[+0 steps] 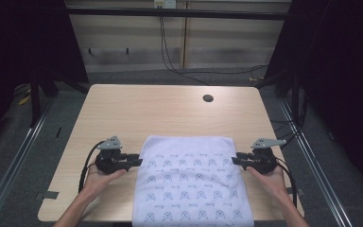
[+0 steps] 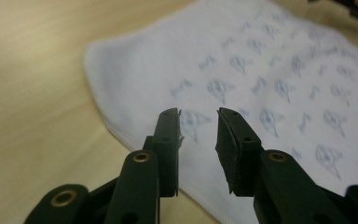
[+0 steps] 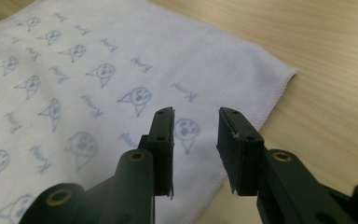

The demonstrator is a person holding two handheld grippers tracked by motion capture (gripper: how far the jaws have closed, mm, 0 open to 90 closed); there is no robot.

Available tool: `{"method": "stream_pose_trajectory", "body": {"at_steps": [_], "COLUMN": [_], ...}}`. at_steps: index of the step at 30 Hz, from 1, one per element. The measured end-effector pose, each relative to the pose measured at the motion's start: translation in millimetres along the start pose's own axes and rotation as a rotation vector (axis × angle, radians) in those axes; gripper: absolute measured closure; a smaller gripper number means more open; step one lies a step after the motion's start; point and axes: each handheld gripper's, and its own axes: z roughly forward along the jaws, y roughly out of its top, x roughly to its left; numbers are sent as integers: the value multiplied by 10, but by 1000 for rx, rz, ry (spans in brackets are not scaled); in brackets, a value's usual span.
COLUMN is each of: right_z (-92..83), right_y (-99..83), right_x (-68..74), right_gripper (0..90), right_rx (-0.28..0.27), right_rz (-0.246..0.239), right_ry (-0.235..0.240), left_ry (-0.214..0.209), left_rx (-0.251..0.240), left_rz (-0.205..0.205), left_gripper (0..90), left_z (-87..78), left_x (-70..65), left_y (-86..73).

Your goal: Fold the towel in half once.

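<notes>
A pale wooden bench (image 1: 123, 109) filled the middle of the frame, with a round dark cable hole (image 1: 208, 98) near its upper right. Black cables (image 1: 170, 56) hung down the beige wall panel at the top and trailed across the grey floor (image 1: 52, 127) behind.

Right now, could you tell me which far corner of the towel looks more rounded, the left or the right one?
The far left corner of the towel: in the left gripper view it curves smoothly, while the far right corner comes to a sharp point.

The towel (image 3: 98, 84) bears small printed words, too blurred to read.
</notes>
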Motion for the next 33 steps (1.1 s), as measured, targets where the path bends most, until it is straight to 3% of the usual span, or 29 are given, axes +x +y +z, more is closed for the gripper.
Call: {"method": "stream_pose_trajectory", "body": {"at_steps": [5,9,13,19,21,27,31,33], "right_z": [131,301,456,641,662,734,760,758], "right_y": [185,299,389,376,355,343,334,327], "right_x": [-187,-340,-479,-557,-584,-550,-508,-488], "right_gripper": [670,660,649,528,528,513,553,637], "right_rx": [-12,4,-18,36,30,53,56,53], "right_rz": [0,-9,36,42,51,27,10,11], "right_ry": [-25,-47,-47,-80,-65,-65,-56,-48], "left_ry": [37,46,62,76,77,95,95,93], "left_rx": [-29,-4,-2,20,3,5,-14,0], "left_rz": [-54,-40,-47,-51,-79,-88,-116,-115], "left_gripper": [708,712,711,691,683,664,671,669], "left_z": [113,234,338,402,389,380,417,458], "left_x": [265,342,415,465,488,516,588,602], "left_y": [130,203,265,261,240,225,231,224]}}
